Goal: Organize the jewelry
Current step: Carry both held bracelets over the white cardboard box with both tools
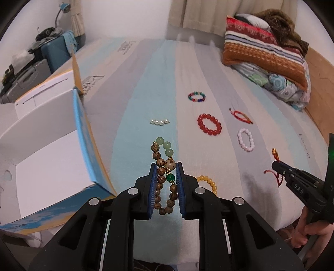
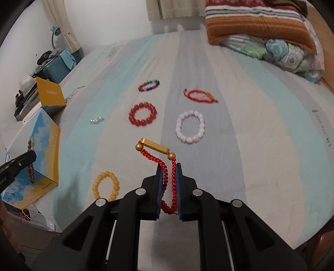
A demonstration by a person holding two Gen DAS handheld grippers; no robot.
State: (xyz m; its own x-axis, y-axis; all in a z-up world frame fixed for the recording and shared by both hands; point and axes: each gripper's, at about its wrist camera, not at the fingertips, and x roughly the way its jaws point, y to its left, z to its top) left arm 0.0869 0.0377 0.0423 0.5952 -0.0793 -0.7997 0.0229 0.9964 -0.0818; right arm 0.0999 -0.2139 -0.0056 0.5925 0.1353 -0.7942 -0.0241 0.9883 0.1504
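My left gripper (image 1: 166, 166) is shut on a wooden bead bracelet (image 1: 160, 164) with pale green beads and holds it above the bed, beside the open white box (image 1: 48, 158). My right gripper (image 2: 168, 166) is shut on a red braided cord bracelet (image 2: 165, 166) with a gold bar and holds it off the sheet. On the bed lie a yellow bead bracelet (image 2: 106, 185), a pink-white bracelet (image 2: 190, 129), a red bead bracelet (image 2: 142, 114), a red string bracelet (image 2: 198, 94), a multicolour bracelet (image 2: 148, 85) and a short pearl strand (image 2: 97, 120).
The box with blue-and-yellow sides (image 2: 44, 158) stands at the bed's left edge. A striped pillow (image 1: 265, 48) and floral quilt (image 2: 292, 56) lie at the far right. Suitcases (image 1: 56, 52) and a desk lamp (image 1: 62, 10) stand beyond the bed on the left.
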